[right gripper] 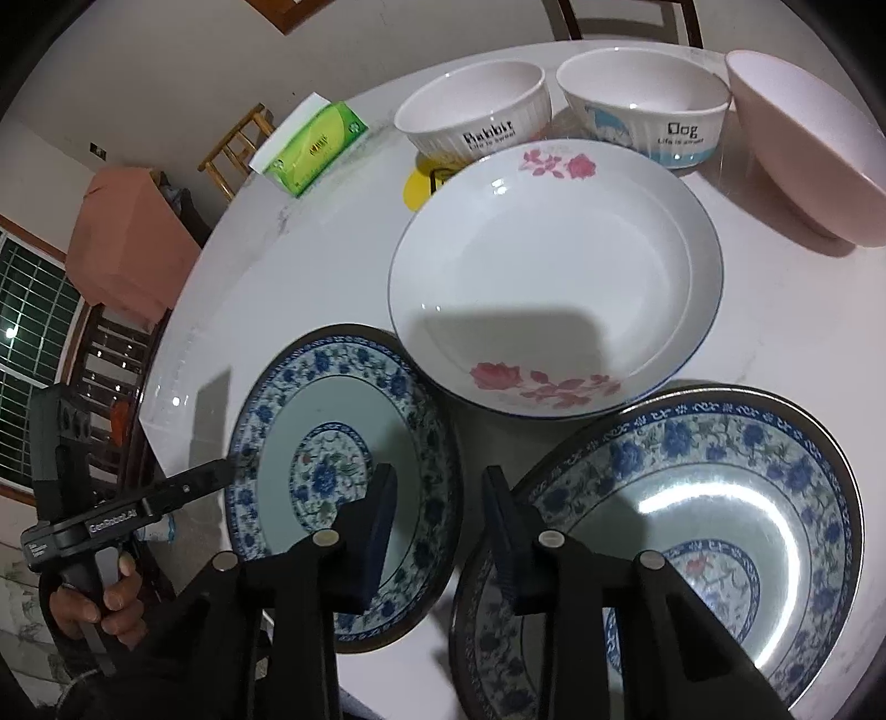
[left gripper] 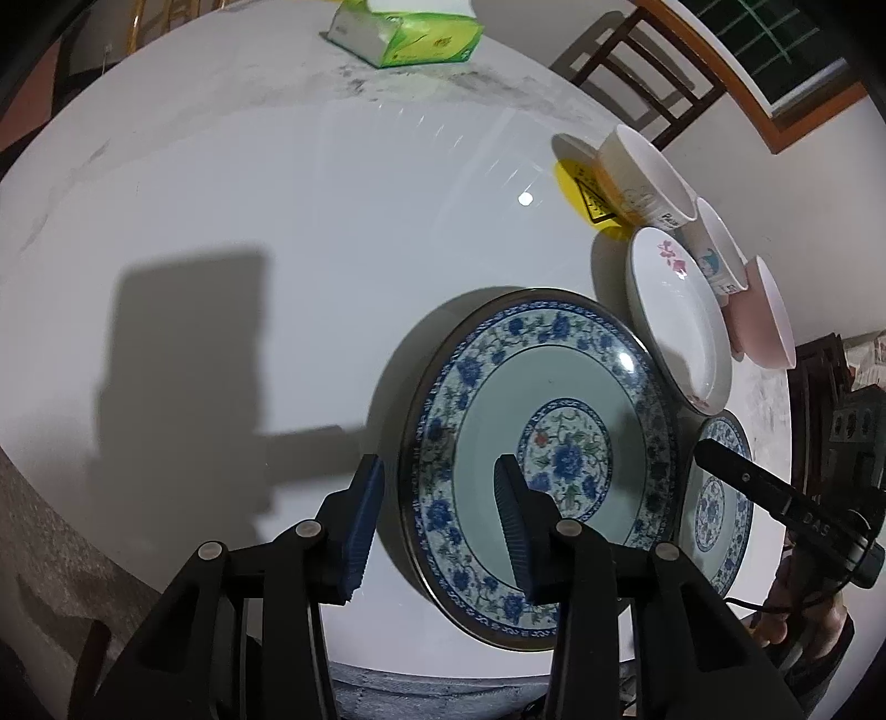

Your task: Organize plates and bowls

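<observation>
Currently, left wrist view: left gripper (left gripper: 437, 520) has its fingers spread, one blue pad outside the rim of the large blue floral plate (left gripper: 545, 459) and the other over the plate's inner face, rim sitting in the gap; contact with the pads cannot be told. That plate lies on the white tabletop (left gripper: 249, 232) near the front edge. Just right of it sits a white rose plate (left gripper: 678, 321), and below that a second blue floral plate (left gripper: 720, 509), partly hidden by the right gripper's black body. Behind the rose plate, a row: rabbit bowl (left gripper: 642, 177), dog bowl (left gripper: 714, 249), pink bowl (left gripper: 764, 315), all near the tabletop's right edge. A yellow sticker (left gripper: 581, 188) lies beside the rabbit bowl; a green tissue pack (left gripper: 410, 33) sits at the far side. Right wrist view: right gripper (right gripper: 440, 531) fingers are spread and hold nothing, hovering over the gap between the two blue floral plates, the second one (right gripper: 681, 531) at right, the first at left (right gripper: 343, 471). White rose plate (right gripper: 554, 277) sits just behind both. Bowls line the back: rabbit bowl (right gripper: 476, 105), dog bowl (right gripper: 642, 105), pink bowl (right gripper: 803, 144). Left gripper enters from the left edge, a hand (right gripper: 105, 603) on its handle.
</observation>
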`<action>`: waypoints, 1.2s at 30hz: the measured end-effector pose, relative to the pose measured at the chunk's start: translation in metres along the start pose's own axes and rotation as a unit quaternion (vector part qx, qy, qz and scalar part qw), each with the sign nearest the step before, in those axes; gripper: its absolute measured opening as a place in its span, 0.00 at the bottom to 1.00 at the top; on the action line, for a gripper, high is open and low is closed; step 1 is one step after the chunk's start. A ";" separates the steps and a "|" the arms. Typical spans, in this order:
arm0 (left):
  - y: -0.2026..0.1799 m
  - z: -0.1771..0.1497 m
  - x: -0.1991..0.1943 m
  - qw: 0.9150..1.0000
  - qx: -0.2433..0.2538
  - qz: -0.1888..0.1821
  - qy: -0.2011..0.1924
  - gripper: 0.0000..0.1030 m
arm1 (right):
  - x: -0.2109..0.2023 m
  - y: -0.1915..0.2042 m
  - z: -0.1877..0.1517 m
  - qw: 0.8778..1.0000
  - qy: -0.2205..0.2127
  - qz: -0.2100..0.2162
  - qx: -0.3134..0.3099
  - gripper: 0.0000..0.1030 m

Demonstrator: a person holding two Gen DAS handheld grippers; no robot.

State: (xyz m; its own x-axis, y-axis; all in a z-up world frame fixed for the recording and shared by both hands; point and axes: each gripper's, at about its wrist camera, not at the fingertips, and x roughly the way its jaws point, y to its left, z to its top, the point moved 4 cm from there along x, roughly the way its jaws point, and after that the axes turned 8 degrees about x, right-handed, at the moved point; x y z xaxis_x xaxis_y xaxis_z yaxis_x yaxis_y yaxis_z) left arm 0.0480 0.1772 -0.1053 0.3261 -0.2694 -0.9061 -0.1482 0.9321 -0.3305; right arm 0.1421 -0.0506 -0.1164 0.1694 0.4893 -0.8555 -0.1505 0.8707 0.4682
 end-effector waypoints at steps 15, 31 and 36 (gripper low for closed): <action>0.013 -0.003 0.012 1.000 -0.001 -0.004 0.017 0.21 | 0.022 0.003 0.009 1.000 0.026 -0.002 -0.013 0.20; 0.015 0.002 0.010 1.000 0.031 0.004 0.005 0.16 | 0.031 0.014 -0.007 0.999 0.030 -0.024 -0.019 0.15; 0.021 0.005 0.001 0.999 0.035 0.016 -0.004 0.16 | 0.031 0.024 -0.014 0.999 0.025 -0.019 -0.016 0.16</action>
State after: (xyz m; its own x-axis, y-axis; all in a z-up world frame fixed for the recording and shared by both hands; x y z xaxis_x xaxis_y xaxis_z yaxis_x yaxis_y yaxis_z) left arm 0.0499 0.1980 -0.1123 0.3295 -0.2379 -0.9137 -0.0925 0.9549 -0.2820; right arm 0.1295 -0.0153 -0.1345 0.1267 0.4521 -0.8829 -0.1753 0.8863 0.4286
